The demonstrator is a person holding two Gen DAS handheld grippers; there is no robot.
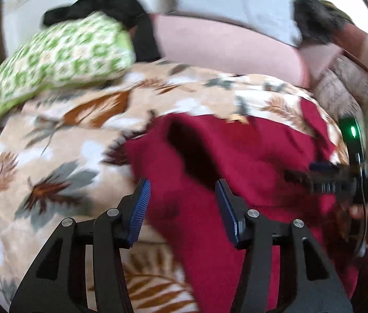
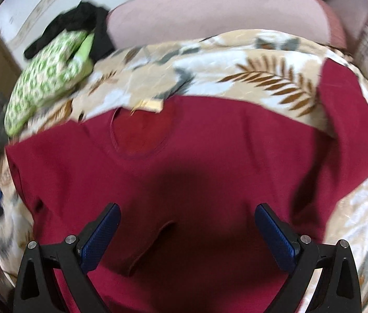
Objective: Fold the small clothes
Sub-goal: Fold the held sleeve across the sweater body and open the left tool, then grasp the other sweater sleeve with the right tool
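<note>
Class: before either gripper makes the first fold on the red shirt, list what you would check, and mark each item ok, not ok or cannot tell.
1. left gripper open, nothing held: ok.
2. right gripper open, nothing held: ok.
3. red shirt spread flat on the leaf-print blanket: not ok; a fold near its lower left, and the right sleeve turned upward.
4. Neckline visible, facing away: ok.
5. green patterned cloth and black garment apart from the shirt: ok.
6. Hem position: cannot tell, hidden under the grippers.
</note>
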